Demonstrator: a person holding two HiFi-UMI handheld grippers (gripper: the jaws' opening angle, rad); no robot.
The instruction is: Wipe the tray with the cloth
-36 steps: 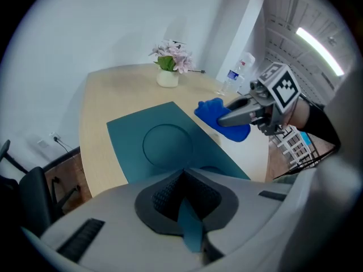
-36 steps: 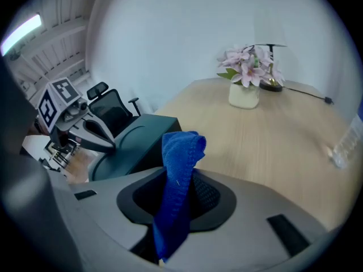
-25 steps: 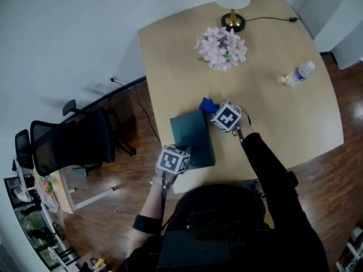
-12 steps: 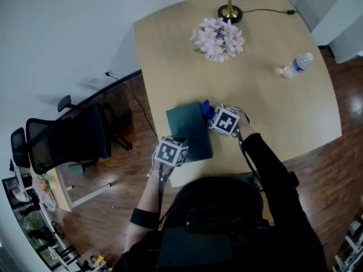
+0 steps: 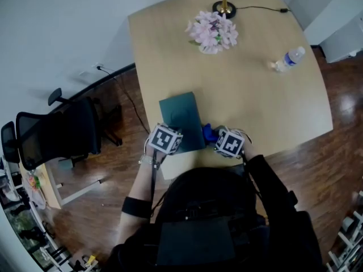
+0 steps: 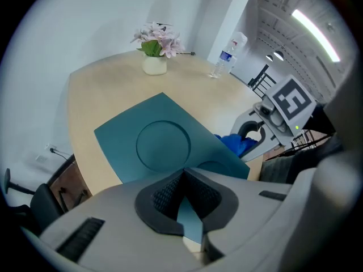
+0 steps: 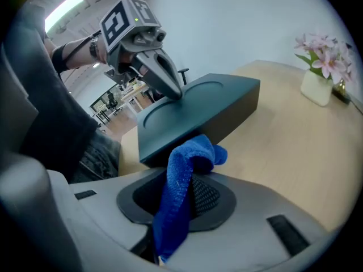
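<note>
Clamping the tray point(image 6: 161, 146) by its near edge, the left gripper point(image 6: 184, 203) faces the right gripper point(image 7: 181, 200), which pinches the cloth point(image 7: 190, 157) just beside the tray.

No word, brand or number can be read; the bottle point(image 6: 226, 58), far beyond the fingers point(image 6: 161, 194), has a label too small to read; the left cube point(image 7: 126, 18) and right cube point(image 6: 292, 98) behind them bear only black-and-white square markers.
</note>
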